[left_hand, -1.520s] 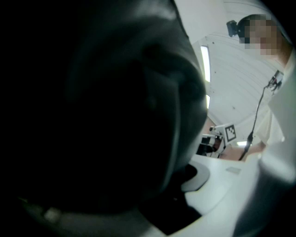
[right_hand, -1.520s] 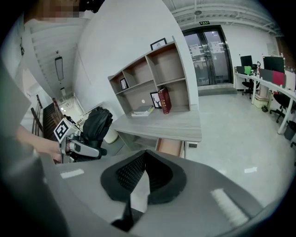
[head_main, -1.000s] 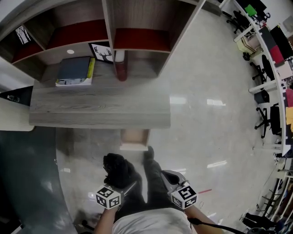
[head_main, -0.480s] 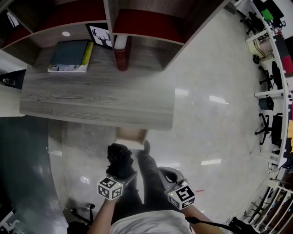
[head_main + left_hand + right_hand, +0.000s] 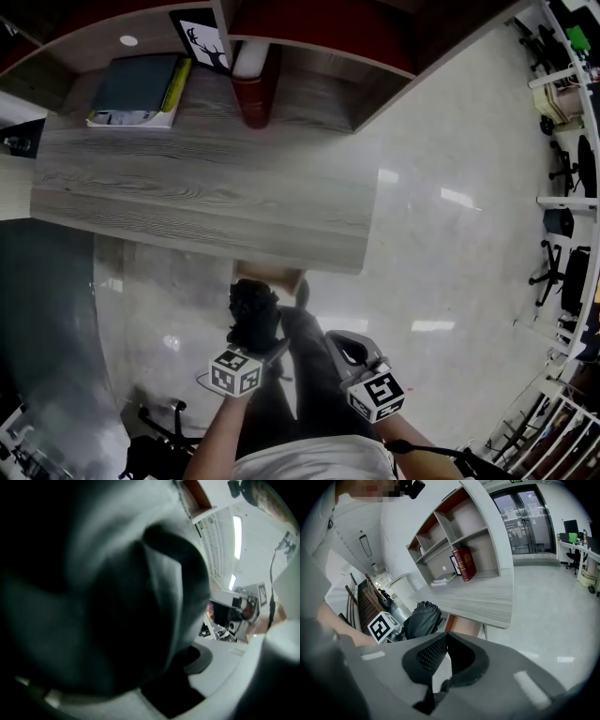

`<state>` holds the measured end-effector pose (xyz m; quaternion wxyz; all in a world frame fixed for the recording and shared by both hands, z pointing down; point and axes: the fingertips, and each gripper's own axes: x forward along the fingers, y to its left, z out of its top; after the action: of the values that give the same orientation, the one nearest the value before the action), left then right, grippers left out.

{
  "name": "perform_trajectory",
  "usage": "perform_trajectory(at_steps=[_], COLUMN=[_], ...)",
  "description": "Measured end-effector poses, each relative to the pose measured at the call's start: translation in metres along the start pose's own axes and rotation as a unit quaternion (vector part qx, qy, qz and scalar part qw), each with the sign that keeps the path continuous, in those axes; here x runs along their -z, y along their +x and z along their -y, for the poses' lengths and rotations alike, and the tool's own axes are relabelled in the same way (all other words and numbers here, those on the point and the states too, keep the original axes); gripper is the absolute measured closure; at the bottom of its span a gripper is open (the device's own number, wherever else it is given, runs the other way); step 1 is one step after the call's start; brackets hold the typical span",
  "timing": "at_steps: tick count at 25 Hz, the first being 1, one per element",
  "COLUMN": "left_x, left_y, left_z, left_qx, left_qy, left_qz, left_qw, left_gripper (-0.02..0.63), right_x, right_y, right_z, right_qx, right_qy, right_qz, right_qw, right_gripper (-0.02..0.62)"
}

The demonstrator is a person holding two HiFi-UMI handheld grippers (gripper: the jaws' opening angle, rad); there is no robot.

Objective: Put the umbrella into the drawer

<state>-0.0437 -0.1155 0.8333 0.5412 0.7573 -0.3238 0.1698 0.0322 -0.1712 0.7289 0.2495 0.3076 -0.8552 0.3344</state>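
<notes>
The black folded umbrella [image 5: 253, 314] is clamped in my left gripper [image 5: 260, 345], just in front of the pale wooden drawer [image 5: 269, 277] that juts from under the desk's front edge. Dark umbrella fabric [image 5: 117, 611] fills nearly the whole left gripper view. From the right gripper view the umbrella [image 5: 423, 618] appears to the left, ahead of the marker cube, with the drawer [image 5: 464, 626] beyond it. My right gripper [image 5: 334, 343] hangs beside the umbrella on the right, its jaws together with nothing between them [image 5: 444, 641].
The grey wooden desk [image 5: 206, 211] carries a stack of books [image 5: 136, 89], a red book [image 5: 255, 98] and a deer picture [image 5: 202, 37] under brown shelves. The person's dark trousers [image 5: 309, 375] are below. Office chairs [image 5: 562, 272] stand far right on the glossy floor.
Both grippers have sunk and moved forward toward the desk. The umbrella now lies close to the drawer front. Neither gripper's jaws have changed.
</notes>
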Motion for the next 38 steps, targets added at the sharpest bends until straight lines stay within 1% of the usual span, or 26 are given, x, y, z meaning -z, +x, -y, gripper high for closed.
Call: perform_trajectory(at_steps=[7, 12, 18, 22, 28, 33, 38], left_x=[-0.002, -0.003, -0.002, -0.009, -0.019, -0.021, -0.031], left_y=[0.034, 0.06, 0.088, 0.095, 0.107, 0.116, 0.125], left_z=[-0.034, -0.051, -0.068, -0.08, -0.099, -0.118, -0.123], left_qx=[-0.033, -0.044, -0.058, -0.071, -0.098, -0.133, -0.139], left_qy=[-0.045, -0.072, -0.12, -0.132, -0.155, -0.155, -0.168], left_qz=[-0.014, -0.018, -0.015, -0.008, 0.012, 0.012, 0.022], left_qw=[0.9984, 0.9963, 0.991, 0.9887, 0.9831, 0.9788, 0.9757], left_gripper=[0.397, 0.399, 0.397, 0.397, 0.393, 0.383, 0.379], right_x=[0.001, 0.006, 0.014, 0.02, 0.038, 0.053, 0.059], right_y=[0.021, 0.029, 0.036, 0.037, 0.044, 0.051, 0.047], right_z=[0.025, 0.033, 0.044, 0.045, 0.054, 0.047, 0.058], right_qx=[-0.002, -0.011, -0.021, -0.029, -0.028, -0.042, -0.035], right_qy=[0.007, 0.006, 0.003, 0.001, 0.024, 0.023, 0.032], right_qz=[-0.008, -0.015, -0.023, -0.029, -0.036, -0.05, -0.052], right_qw=[1.0, 1.0, 1.0, 0.999, 0.999, 0.998, 0.998], right_gripper=[0.589, 0.59, 0.589, 0.591, 0.59, 0.589, 0.589])
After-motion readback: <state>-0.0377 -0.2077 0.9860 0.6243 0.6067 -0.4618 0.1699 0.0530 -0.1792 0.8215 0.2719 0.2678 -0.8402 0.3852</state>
